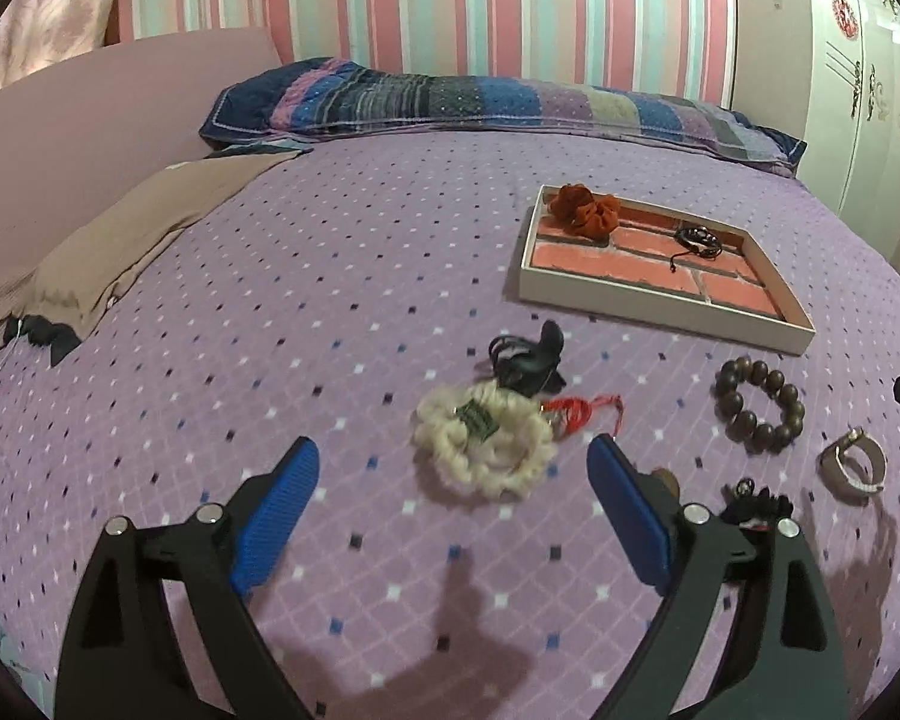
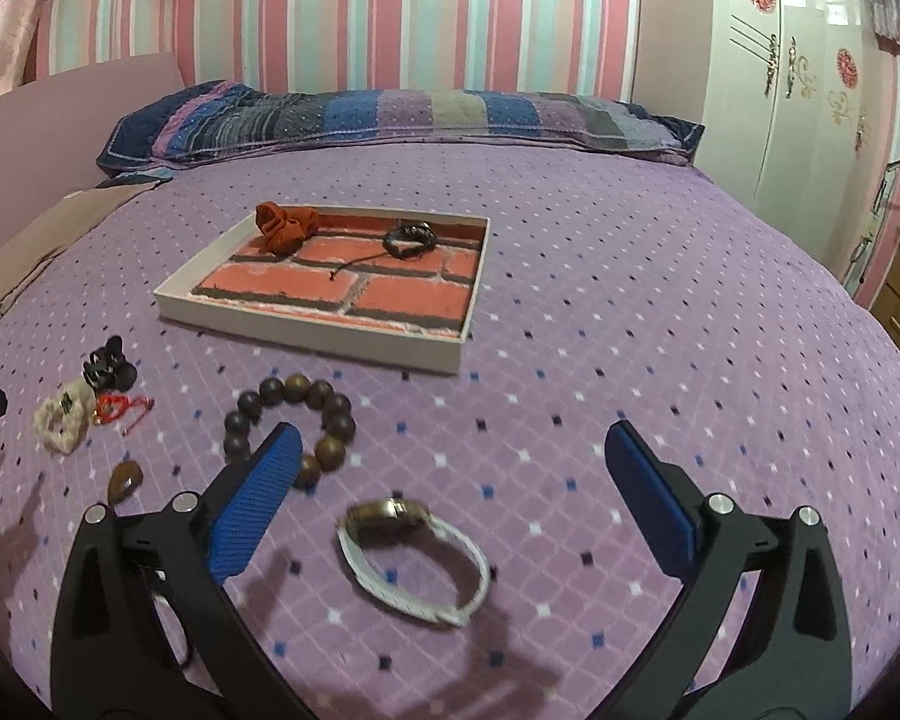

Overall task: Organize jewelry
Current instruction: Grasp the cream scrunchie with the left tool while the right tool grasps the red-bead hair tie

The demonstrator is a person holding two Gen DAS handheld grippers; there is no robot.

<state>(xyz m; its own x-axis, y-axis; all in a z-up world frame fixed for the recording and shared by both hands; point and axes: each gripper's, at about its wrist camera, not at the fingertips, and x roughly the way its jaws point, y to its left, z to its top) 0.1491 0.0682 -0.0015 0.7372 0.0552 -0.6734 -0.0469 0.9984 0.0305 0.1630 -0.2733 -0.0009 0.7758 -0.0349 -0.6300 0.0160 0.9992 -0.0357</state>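
Since the bed (image 2: 600,312) cover is soft, a jaw closing on the watch (image 2: 417,558) could snag fabric or flip the strap away. Right gripper (image 2: 453,468) spread wide, empty, watch lying just below its jaws. Left gripper (image 1: 453,474) likewise wide, empty, cream scrunchie (image 1: 483,450) just ahead; crowding clip (image 1: 525,360) may tangle. Tray (image 2: 306,339) beyond, already holding two pieces.

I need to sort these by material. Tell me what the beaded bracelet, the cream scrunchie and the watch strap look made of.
Beaded bracelet: probably wood, dark brown round beads with a dull sheen.
Cream scrunchie: soft fabric, looks fuzzy, in puffy gathered folds.
Watch: white strap with a fine ribbed texture, possibly woven or rubber; case looks gold-toned metal, though blurred.
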